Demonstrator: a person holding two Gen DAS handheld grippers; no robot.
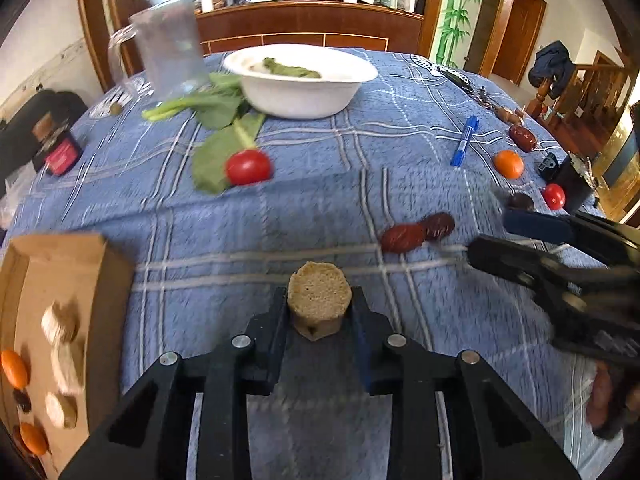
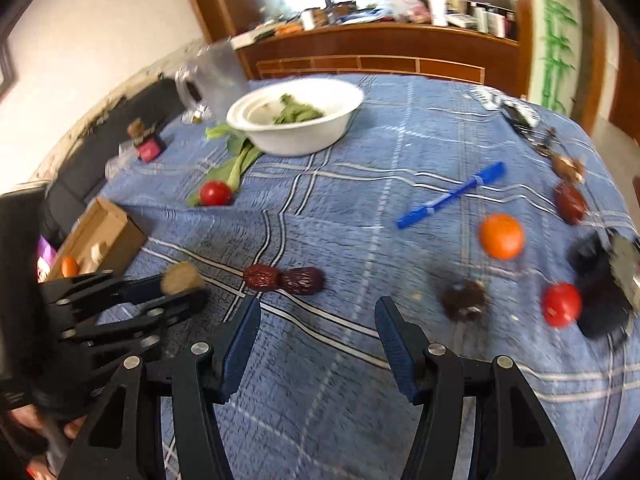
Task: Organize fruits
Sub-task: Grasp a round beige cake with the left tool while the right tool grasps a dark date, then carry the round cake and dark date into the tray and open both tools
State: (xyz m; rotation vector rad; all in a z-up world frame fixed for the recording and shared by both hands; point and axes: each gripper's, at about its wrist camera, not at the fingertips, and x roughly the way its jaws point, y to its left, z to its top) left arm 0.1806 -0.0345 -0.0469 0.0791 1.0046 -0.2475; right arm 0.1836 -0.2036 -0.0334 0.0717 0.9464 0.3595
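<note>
Cork (image 1: 319,298) upright, flat end up, tool-clamped (image 1: 319,316)

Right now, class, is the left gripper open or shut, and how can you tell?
Shut. The left gripper has both pads pressed against the sides of a round tan biscuit, holding it above the blue tablecloth.
</note>
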